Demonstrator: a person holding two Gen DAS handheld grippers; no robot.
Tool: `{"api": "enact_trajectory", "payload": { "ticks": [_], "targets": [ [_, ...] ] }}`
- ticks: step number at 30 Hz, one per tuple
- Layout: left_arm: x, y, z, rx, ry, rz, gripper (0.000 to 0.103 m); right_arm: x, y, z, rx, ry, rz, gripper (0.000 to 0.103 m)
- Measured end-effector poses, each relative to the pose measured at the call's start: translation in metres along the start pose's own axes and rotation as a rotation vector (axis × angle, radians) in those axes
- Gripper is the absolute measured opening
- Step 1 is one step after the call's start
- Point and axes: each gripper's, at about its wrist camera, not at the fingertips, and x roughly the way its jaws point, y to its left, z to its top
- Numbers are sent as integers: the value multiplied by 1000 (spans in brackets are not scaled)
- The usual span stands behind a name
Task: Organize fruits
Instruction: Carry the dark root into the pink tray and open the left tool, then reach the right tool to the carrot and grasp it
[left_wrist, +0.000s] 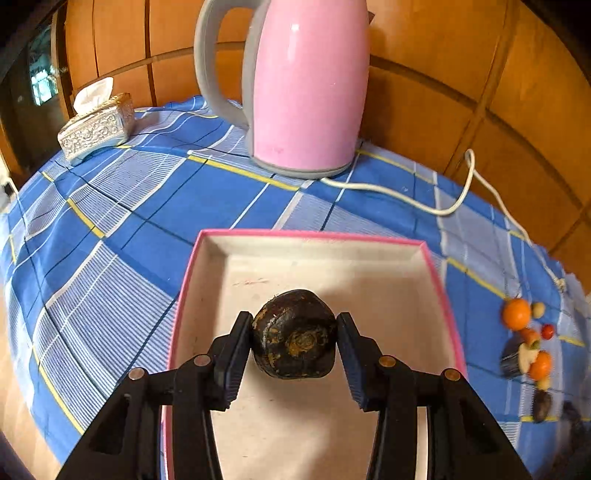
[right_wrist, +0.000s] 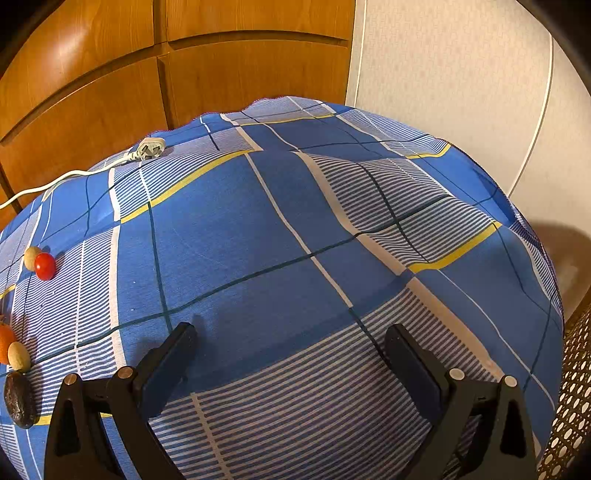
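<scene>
Right now the left tongs (left_wrist: 294, 341) grip a dark, lumpy, roundish fruit (left_wrist: 294, 335) between both pads, their jaws just easing apart, and carry it above the pink-rimmed cardboard box (left_wrist: 314, 234) with its pale, bare floor. To my eye the fruit hangs there because the box is where the fruits are to be gathered, and this would be the first one in. Off by the bench's right edge the other fruits lie in a loose cluster, among them a round orange fruit (left_wrist: 516, 314), apparently waiting their turn. The right tongs (right_wrist: 291, 352) hover spread wide with nothing between them over the blue checked cloth (right_wrist: 258, 240), probably parked out of the way. Farther back a pink electric kettle (left_wrist: 306, 88) stands past the box, its white cord (left_wrist: 424, 206) trailing right, and a silver embossed tissue box (left_wrist: 96, 127) sits near the far left corner.
</scene>
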Motion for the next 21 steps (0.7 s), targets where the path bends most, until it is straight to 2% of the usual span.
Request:
{"api": "enact_trajectory", "payload": {
  "ticks": [1, 3, 4, 5, 8, 13, 19, 21],
  "targets": [
    [-1, 3, -3, -1, -6, 4, 48, 0, 0, 0, 0, 0, 1, 103],
    [-3, 3, -9, -1, -16, 7, 62, 0, 0, 0, 2, 0, 3, 103],
    [-6, 3, -10, -5, -22, 9, 74, 0, 0, 0, 3, 0, 5, 103],
    [-11, 3, -11, -10, -34, 9, 78, 0, 0, 0, 4, 1, 7, 103],
    [-25, 2, -16, -16, -64, -5, 78, 1, 0, 1, 9, 2, 14, 103],
    [-57, 14, -35, -85, -97, -14, 80, 1, -1, 0, 10, 5, 18, 103],
    [-89, 29, -73, -127, -142, 20, 80, 1, 0, 2, 8, 13, 19, 103],
    [-98, 33, -86, -127, -164, 45, 83, 0, 0, 2, 6, 21, 22, 103]
  ]
}}
